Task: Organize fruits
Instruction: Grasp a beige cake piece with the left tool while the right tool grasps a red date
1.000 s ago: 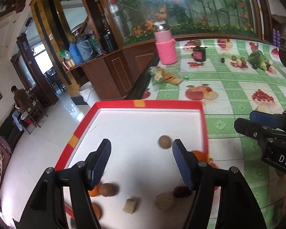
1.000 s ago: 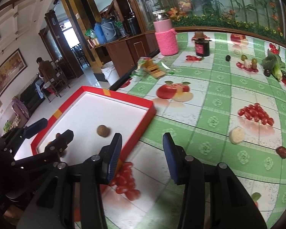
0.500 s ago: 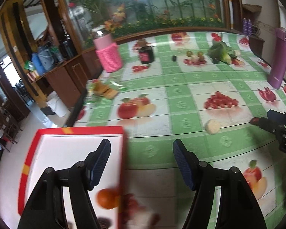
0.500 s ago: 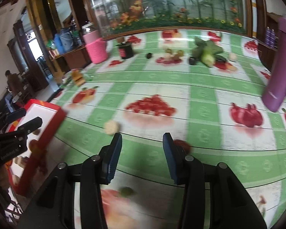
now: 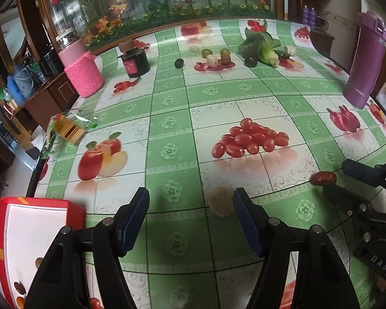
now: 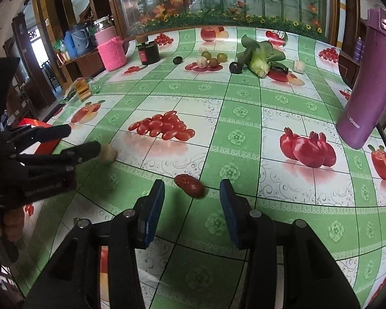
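Both held low over the green checked tablecloth (image 5: 172, 97) to grab fruit. Left gripper (image 5: 190, 216) wide beside small round tan fruit (image 5: 220, 202). Right gripper (image 6: 191, 207) wide around dark red oval date (image 6: 189, 185), ready for red-rimmed white tray (image 5: 2, 206).

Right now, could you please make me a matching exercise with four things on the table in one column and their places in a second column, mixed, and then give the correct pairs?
Things:
1. red date
2. beige round fruit
3. purple flask
4. red tray

Places:
A. upright at the right edge of the table
B. between the open fingers of the left gripper
C. at the near left corner of the table
D. just ahead of the open right gripper

Pairs: 1-D, 2-B, 3-A, 4-C
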Demonstrator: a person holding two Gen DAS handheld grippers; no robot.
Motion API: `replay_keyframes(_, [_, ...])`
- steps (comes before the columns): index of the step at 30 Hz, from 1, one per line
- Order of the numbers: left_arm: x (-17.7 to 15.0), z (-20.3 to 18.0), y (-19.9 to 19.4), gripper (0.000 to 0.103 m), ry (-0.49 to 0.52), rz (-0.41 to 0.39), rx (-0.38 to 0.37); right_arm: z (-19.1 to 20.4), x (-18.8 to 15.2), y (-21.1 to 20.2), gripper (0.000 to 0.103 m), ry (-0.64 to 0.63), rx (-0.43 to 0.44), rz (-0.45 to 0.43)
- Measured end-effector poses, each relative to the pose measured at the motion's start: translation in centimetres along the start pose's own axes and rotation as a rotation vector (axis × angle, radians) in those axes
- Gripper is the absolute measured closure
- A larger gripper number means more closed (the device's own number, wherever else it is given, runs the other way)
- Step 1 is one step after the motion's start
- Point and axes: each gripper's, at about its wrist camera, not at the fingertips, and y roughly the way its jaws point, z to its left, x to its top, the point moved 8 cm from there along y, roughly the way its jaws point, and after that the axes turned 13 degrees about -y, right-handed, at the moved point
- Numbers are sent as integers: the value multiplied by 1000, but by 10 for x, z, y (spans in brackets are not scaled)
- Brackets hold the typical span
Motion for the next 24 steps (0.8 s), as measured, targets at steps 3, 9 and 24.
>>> replay_keyframes(3, [1,-3,6,35,-11,12,-22,5,0,8,57,-23,-11,22])
replay_keyframes(9, [-5,-9,16,60,-38,51,-91,5,-1,21,62,-36,-58,53])
replay_keyframes(24, [-8,-4,-13,85,-66,21,-163,4,0,17,86,-32,-77,35])
